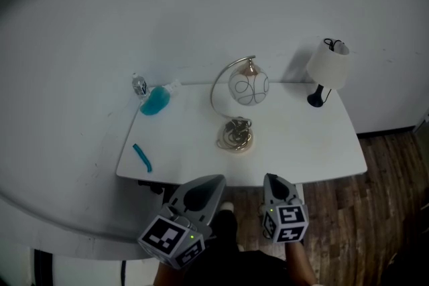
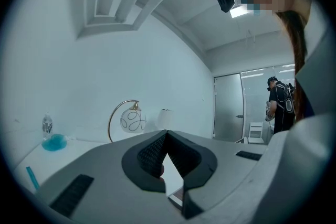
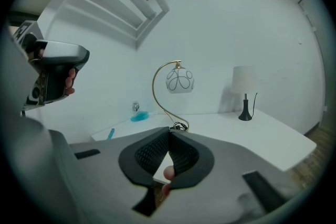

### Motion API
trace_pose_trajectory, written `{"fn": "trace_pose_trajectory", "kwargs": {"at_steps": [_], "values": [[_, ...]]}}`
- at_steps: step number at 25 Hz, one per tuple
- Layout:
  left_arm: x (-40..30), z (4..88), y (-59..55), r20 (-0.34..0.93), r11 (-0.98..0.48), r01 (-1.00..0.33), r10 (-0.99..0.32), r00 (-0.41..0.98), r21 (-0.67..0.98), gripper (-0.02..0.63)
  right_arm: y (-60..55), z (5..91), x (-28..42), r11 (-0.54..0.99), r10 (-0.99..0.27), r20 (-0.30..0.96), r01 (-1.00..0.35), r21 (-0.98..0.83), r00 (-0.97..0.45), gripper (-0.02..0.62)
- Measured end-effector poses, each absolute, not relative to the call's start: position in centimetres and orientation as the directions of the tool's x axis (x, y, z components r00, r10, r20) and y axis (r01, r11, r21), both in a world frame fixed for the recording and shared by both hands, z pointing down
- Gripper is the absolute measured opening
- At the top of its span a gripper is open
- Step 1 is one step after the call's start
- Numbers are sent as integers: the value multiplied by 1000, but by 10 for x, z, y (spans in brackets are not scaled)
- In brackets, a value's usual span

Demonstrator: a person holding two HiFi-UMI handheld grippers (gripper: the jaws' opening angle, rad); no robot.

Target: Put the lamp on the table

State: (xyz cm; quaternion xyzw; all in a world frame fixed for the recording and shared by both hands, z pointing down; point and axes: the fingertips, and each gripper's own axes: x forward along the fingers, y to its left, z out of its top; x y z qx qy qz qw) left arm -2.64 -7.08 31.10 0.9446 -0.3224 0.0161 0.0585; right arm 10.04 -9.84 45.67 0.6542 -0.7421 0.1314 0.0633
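The left gripper (image 1: 212,180) and right gripper (image 1: 273,179) hang at the white table's (image 1: 301,147) near edge, each with its jaws closed tip to tip on nothing. The arc lamp (image 1: 249,86) stands mid-table. Its globe looks fragile and its thin arm springy, so the base seems the safest hold. Behind it is a plain white wall (image 1: 201,3).

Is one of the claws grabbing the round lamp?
No, the left claw and the right claw are shut and empty by the near edge of the table, while the round lamp stands untouched on it.
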Motion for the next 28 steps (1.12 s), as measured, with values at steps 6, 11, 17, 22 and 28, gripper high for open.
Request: {"fn": "trace_pose_trajectory", "kwargs": {"at_steps": [6,11,17,22,28], "values": [[-31,316,-63,76,-787,-611,-606,792,89,8,-84,450,100,105,-962,242,-989,-102,-126,-3],[-34,315,-59,83,-788,-611,-606,791,74,8,-74,450,105,82,-963,251,-994,-72,-98,-3],[-40,316,-55,85,-781,-621,-616,783,70,8,-61,449,104,91,-965,242,-995,-38,-98,-3],[-39,315,-49,82,-782,-618,-613,786,81,8,-53,448,102,103,-967,234,-995,-8,-102,-3],[-32,315,-43,84,-787,-611,-606,791,79,8,-47,450,103,114,-965,242,-993,21,-105,-3]]}}
